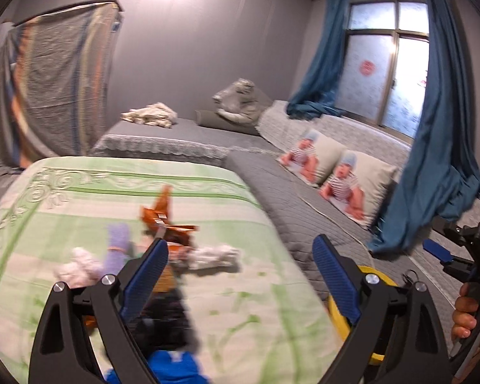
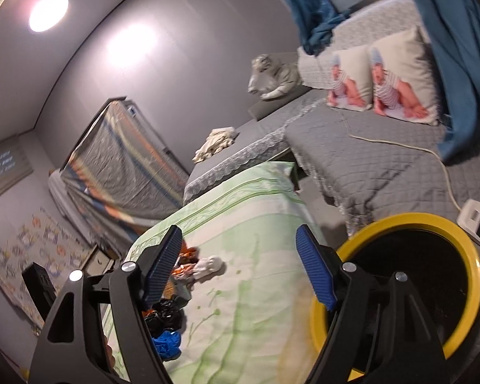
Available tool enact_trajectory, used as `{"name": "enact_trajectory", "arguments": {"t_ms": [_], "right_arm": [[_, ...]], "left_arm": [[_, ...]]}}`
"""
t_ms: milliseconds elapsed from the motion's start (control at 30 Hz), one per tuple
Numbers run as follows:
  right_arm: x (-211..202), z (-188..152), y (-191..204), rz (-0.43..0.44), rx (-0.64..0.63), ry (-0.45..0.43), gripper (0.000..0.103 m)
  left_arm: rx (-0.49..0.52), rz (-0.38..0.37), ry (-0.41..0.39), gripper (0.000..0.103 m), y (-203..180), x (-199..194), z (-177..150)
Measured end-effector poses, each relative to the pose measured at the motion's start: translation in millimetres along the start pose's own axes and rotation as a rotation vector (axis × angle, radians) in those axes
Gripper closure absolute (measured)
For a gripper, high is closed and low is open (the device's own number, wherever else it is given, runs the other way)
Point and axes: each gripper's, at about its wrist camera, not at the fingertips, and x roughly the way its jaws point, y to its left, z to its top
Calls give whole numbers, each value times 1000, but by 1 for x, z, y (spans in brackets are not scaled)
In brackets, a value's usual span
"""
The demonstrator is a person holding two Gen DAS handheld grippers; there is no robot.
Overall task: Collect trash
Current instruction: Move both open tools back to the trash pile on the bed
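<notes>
Trash lies on a green-and-white sheet (image 1: 80, 211): an orange wrapper (image 1: 163, 220), a crumpled white tissue (image 1: 216, 256), a purple scrap (image 1: 118, 249), black plastic (image 2: 164, 315) and a blue crumple (image 2: 167, 345). My left gripper (image 1: 240, 272) hangs open above the sheet with nothing between its fingers. My right gripper (image 2: 240, 267) is also open and empty, held over the sheet's right side next to a yellow-rimmed bin (image 2: 464, 246) with a dark inside. The right gripper (image 1: 444, 257) also shows at the right edge of the left wrist view, in a hand (image 1: 464, 313).
Grey quilted mattresses (image 1: 291, 198) lie behind and right of the sheet, with two printed pillows (image 1: 345, 176), blue curtains (image 1: 444, 147) and a window. A cloth-draped frame (image 1: 57, 80) leans at the far left. A white cable (image 2: 432, 156) and power strip lie near the bin.
</notes>
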Motion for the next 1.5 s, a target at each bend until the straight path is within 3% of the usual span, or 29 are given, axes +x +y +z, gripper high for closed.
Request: {"name": "enact_trajectory", "arguments": {"t_ms": [500, 1000, 1500], "right_arm": [[98, -27, 89, 22, -187, 146, 33], [209, -67, 118, -52, -381, 265, 33], [262, -88, 113, -108, -469, 327, 33]], "left_arm": [[-36, 196, -21, 14, 97, -28, -11], [-97, 222, 84, 14, 150, -11, -56], [-185, 186, 191, 14, 175, 24, -71]]}}
